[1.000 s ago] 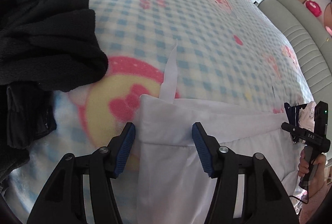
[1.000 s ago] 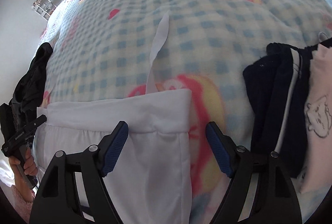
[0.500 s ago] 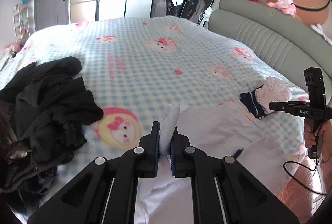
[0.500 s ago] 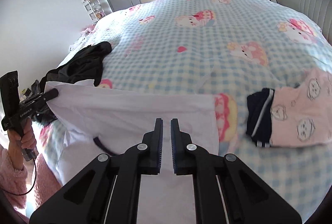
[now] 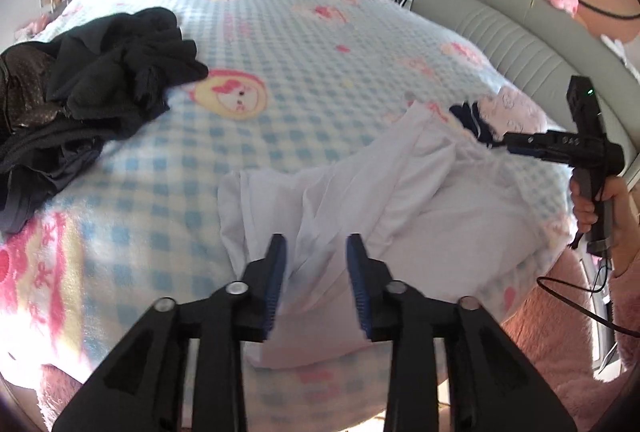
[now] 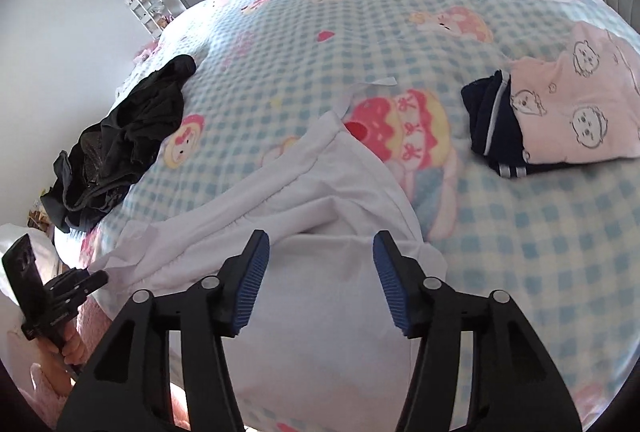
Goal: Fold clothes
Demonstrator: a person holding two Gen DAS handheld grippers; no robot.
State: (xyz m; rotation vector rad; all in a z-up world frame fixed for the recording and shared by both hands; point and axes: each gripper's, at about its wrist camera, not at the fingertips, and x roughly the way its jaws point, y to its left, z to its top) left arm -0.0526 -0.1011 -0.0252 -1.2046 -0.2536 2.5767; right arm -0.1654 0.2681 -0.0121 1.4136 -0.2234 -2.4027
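1. As both pairs of jaws were opening, the left gripper [image 5: 316,272] and the right gripper [image 6: 320,276] hung above the near part of the white garment [image 6: 332,200], with nothing pressed between the blue pads; the cloth lay released beneath them.
2. The white garment lay at the near edge of the bed [image 6: 520,232], doubled loosely over itself, its upper layer rumpled and slanting rather than squared.
3. By my judgement, one fold of the white garment had been laid and let go; smoothing it and folding it smaller looked left to do.
4. To the right of the white garment, well apart, sat a pink printed garment [image 6: 576,88] on a navy one [image 6: 488,124], both apparently folded and finished.
5. To the left of the white garment and farther back lay a heap of black clothes [image 6: 124,140], crumpled and seemingly not yet folded.
6. Beyond the white garment, a thin white strip [image 6: 376,82] lay on the blanket; whether it was joined to the garment I could not tell.
7. The lowest hem of the white garment was cut off behind the grippers, and the left-wrist view was blurred with motion.
8. How many pieces made up the black heap was impossible to make out.
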